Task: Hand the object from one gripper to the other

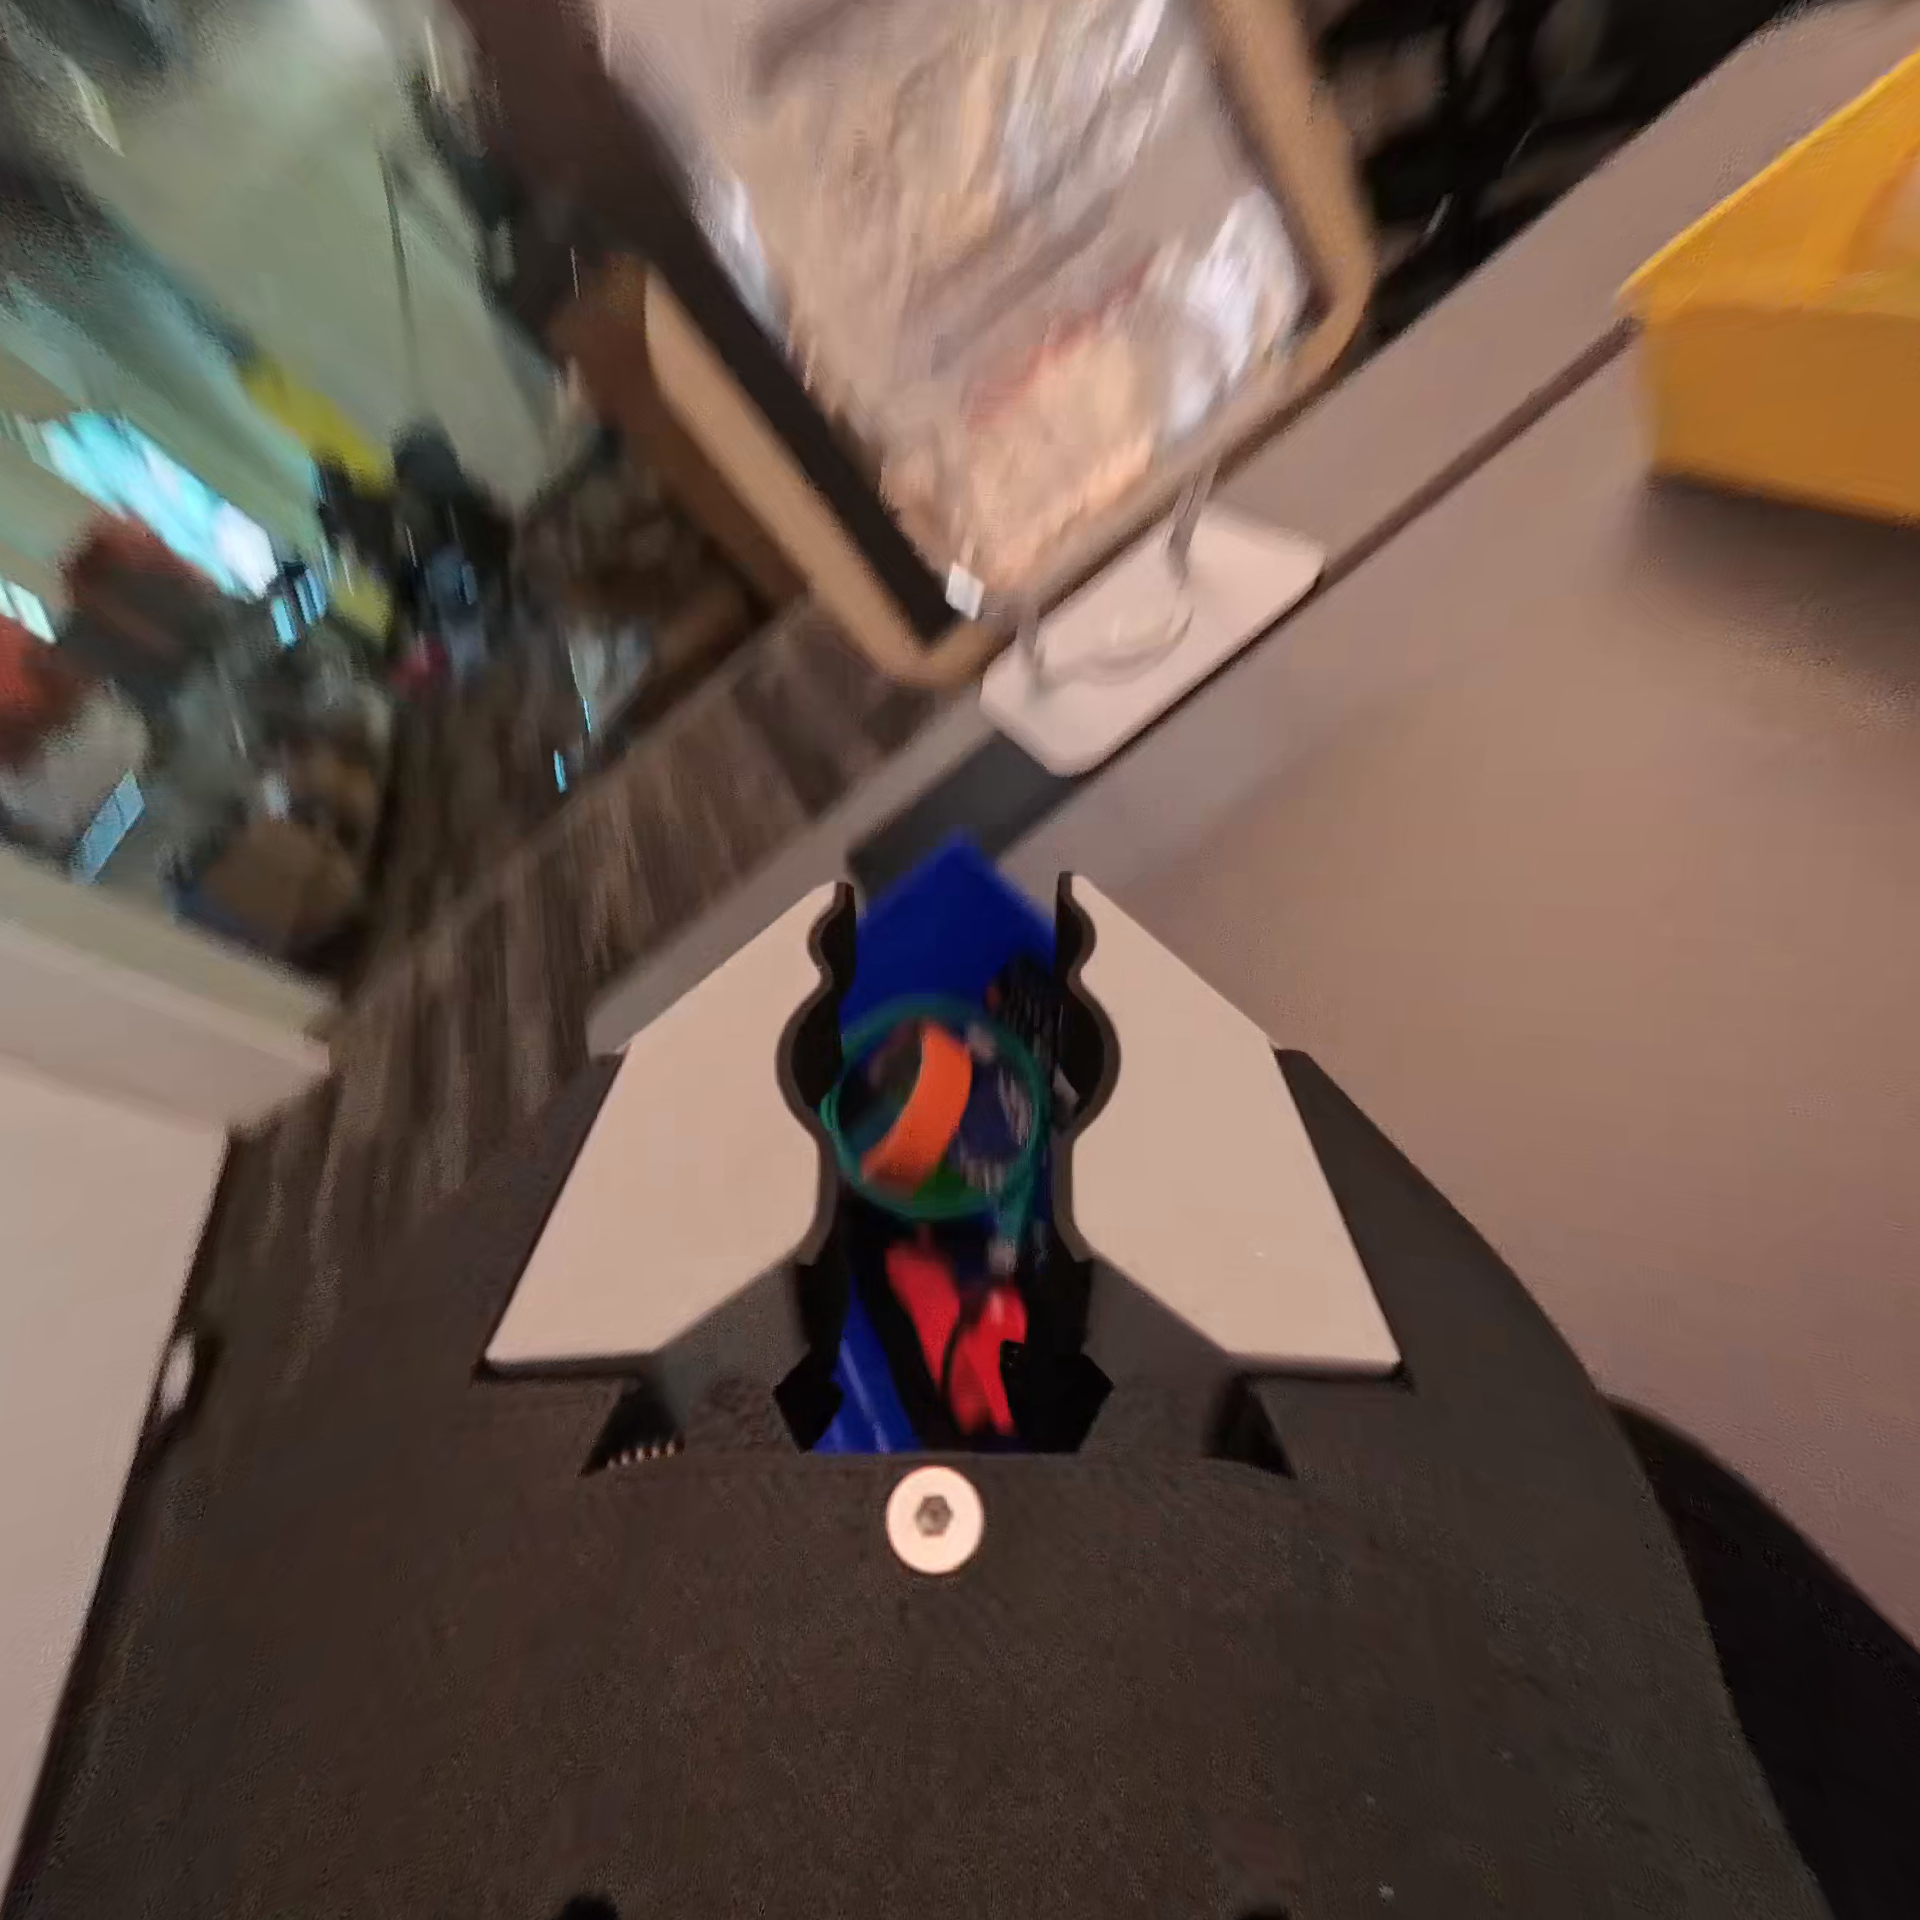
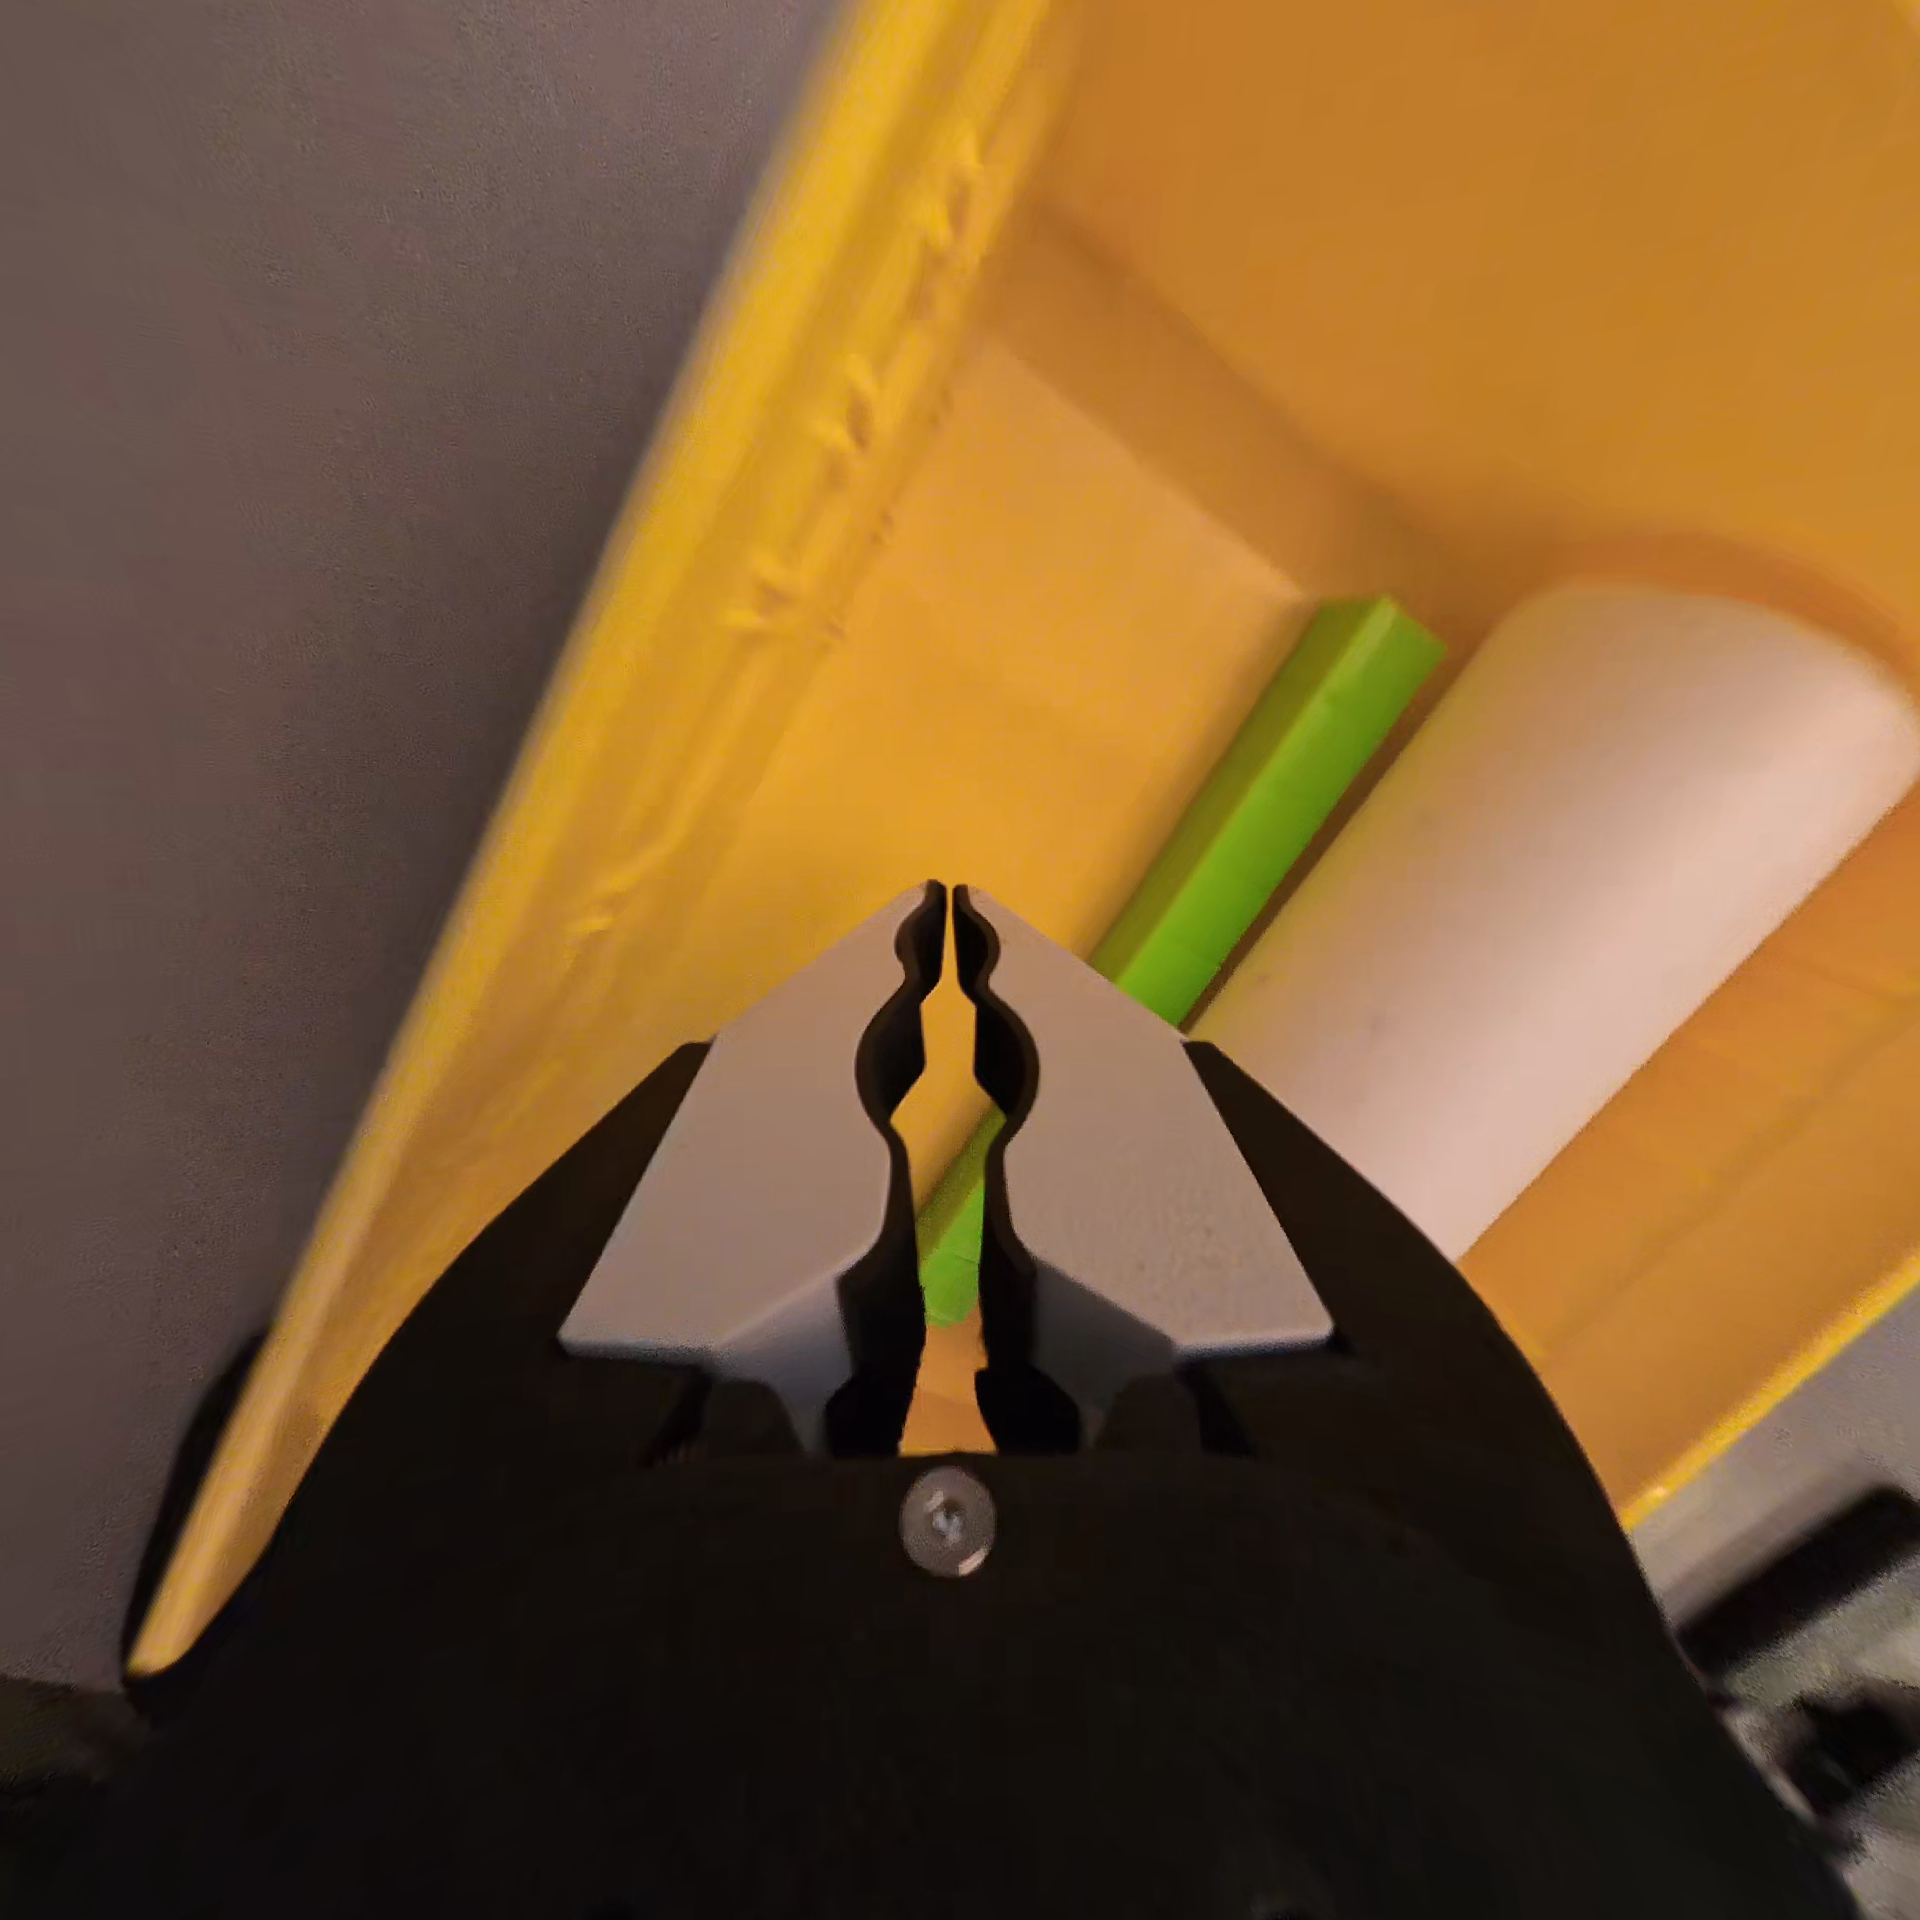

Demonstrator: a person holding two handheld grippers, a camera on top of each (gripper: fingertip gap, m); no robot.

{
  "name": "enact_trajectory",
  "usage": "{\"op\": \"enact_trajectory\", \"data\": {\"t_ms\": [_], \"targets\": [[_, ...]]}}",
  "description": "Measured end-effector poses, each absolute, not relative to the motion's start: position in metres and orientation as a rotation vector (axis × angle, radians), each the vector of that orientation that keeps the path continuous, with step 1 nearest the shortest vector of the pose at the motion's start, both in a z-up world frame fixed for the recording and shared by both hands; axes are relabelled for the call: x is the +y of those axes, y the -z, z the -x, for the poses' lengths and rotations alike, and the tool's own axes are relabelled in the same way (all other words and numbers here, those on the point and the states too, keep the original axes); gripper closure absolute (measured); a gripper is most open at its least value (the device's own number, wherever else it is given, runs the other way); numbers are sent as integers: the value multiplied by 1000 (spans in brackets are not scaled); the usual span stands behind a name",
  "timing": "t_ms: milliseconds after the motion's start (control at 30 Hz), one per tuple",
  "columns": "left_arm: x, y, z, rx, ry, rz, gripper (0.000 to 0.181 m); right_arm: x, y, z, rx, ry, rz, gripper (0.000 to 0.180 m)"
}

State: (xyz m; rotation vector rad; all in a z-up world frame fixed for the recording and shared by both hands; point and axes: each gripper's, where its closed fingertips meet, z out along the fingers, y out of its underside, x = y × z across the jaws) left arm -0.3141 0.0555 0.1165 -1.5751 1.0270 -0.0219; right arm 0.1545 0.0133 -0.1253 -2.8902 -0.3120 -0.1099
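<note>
Blue plastic under the left gripper [image 1: 954,904]: hangs above a small blue bin [image 1: 940,935] with the jaws parted to a middling gap and nothing pinched between them. Looks straight down through that gap onto an orange ring [image 1: 920,1112] inside a thin green ring [image 1: 940,1210], with something red [image 1: 956,1320] nearer the wrist. Too blurred to name these more closely. Seems lined up this way so the fingers can drop to either side of the rings, which makes one of them the likely object to hand over, though cannot say which. Judged a pick not yet made, so no transfer begun. Over on the right gripper [image 2: 943,894]: pinched almost shut, tips all but touching, gripping nothing. Points down into a yellow bin [image 2: 665,790] resting on the grey table [image 2: 260,520]. Passes over a green bar [image 2: 1278,790] lying flat beside a white cylinder [image 2: 1579,883], the two side by side along the bin floor. Probably parked there idle, out of the other gripper's way, until there is something to receive. Would need to open before taking anything. Worth care with a thin ring: easy to nudge aside or catch only by its edge.
</note>
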Motion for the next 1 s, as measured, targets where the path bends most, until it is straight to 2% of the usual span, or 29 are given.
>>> {"op": "enact_trajectory", "data": {"t_ms": [200, 367, 467, 500, 533, 567, 700, 767, 967, 1000], "targets": [[124, -34, 395, 876, -122, 2006, 138, 33, 58, -125, -439, 158, 2581, 173], [156, 25, 363, 1050, -81, 2068, 117, 38, 26, -94, -518, 40, 2412, 173], [181, 54, 355, 1070, -187, 2094, 116, 37, 21, -76, -580, -65, 2366, 173], [189, 60, 356, 1062, -230, 2087, 118, 37, 21, -74, -588, -76, 2366, 173], [197, 64, 360, 1031, -274, 2087, 132, 37, 22, -73, -594, -79, 2368, 173], [200, 71, 363, 1013, -277, 2111, 135, 37, 23, -73, -598, -79, 2371, 173], [203, 88, 370, 1039, -303, 2163, 122, 37, 26, -73, -605, -97, 2381, 173], [205, 95, 374, 1065, -357, 2167, 122, 37, 28, -74, -602, -102, 2390, 173], [215, 103, 366, 1061, -382, 2125, 142, 34, 32, -74, -627, -96, 2408, 173], [213, 105, 363, 1083, -372, 2122, 151, 33, 32, -73, -632, -93, 2408, 173]]}}
